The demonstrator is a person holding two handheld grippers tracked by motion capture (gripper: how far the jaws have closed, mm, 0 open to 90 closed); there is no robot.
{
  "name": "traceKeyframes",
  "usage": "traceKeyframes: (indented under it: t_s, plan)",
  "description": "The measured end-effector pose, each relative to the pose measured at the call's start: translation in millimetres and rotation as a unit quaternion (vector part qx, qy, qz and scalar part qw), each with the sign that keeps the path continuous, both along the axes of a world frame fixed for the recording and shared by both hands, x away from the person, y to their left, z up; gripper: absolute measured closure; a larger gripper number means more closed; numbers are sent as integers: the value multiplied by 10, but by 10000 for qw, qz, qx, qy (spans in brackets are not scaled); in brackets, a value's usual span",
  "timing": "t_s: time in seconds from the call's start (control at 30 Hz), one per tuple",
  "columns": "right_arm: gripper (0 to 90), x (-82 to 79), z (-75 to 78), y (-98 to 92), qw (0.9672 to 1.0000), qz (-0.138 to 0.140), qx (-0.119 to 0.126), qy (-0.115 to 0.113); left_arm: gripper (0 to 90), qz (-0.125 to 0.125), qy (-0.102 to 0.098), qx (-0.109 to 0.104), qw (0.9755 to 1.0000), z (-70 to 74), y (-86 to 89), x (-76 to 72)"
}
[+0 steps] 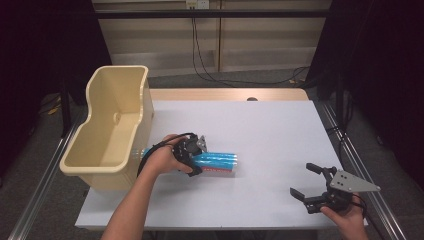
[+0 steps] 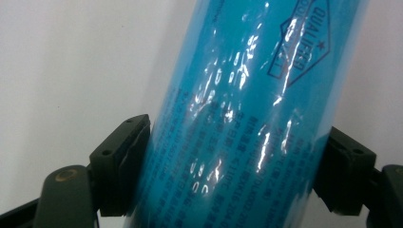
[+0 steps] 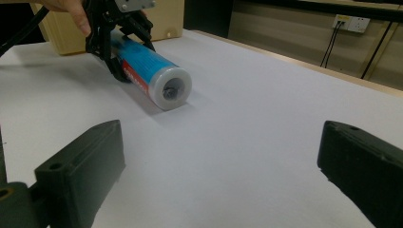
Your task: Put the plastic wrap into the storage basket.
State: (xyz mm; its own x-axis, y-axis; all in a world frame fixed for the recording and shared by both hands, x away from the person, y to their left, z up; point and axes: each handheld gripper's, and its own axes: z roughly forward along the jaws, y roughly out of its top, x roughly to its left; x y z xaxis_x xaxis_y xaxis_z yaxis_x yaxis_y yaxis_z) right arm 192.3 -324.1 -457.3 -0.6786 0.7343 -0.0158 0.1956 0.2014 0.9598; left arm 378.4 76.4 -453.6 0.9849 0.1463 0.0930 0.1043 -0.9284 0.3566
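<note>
Left gripper view: my left gripper (image 2: 228, 175) pinches the blue wrapped cylinder (image 2: 247, 118), both pads against its sides. It lies on the white table (image 1: 270, 130), just beside the beige bin (image 1: 112, 120). My right gripper (image 1: 311, 181) sits well apart, jaws spread, holding nothing.

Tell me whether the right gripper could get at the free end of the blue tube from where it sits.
Probably yes: the right gripper stands open, and bare table lies between it and the blue tube, whose other part the left gripper clamps.

Blue-and-red roll (image 1: 216, 161), cream bin (image 1: 111, 125)
</note>
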Motion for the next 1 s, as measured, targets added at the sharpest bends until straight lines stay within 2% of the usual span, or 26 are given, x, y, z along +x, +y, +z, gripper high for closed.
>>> traceKeyframes:
  t_s: [0.07,0.1,0.2,0.23,0.3,0.37,0.43,0.47,0.53,0.67,0.7,0.77,0.8,0.83,1.0]
  plan:
    - [15,1,-2,-1,10000,3,0,-1,221,21,6,108,9999,11,-19,-3]
    - [15,1,-2,-4,10000,-12,-15,0,223,55,7,271,9996,26,-54,-17]
    - [15,4,-4,-8,10000,7,-6,10,226,84,35,356,9993,34,-77,-19]
    - [15,5,-6,-12,10000,3,-13,13,230,190,107,337,9992,39,-81,-13]
    - [15,4,-8,-14,10000,-6,1,7,234,262,126,330,9990,47,-83,-2]
    - [17,3,-8,-22,10000,-10,2,18,267,374,249,230,9987,75,-85,10]
    - [17,5,-11,-34,10000,-6,6,21,305,619,422,151,9971,101,-80,28]
    - [18,6,-13,-35,10000,-15,11,13,309,787,584,71,9952,126,-66,38]
    - [18,7,-14,-37,10000,-19,18,11,311,855,606,54,9945,136,-63,40]
    - [17,7,-14,-40,10000,-33,31,17,313,949,685,147,9930,207,-54,41]
    - [18,7,-13,-38,10000,-24,15,14,314,1146,741,58,9906,235,-47,40]
    - [17,7,-12,-37,10000,-10,15,21,315,1172,777,76,9900,266,-36,52]
    - [18,7,-9,-35,10000,-9,9,16,316,1235,758,20,9894,273,-32,50]
    - [18,4,-7,-31,10000,-15,8,7,317,1313,807,-23,9880,308,-18,54]
    - [18,11,-12,-24,10000,-31,24,20,318,1362,817,-63,9873,312,-8,64]
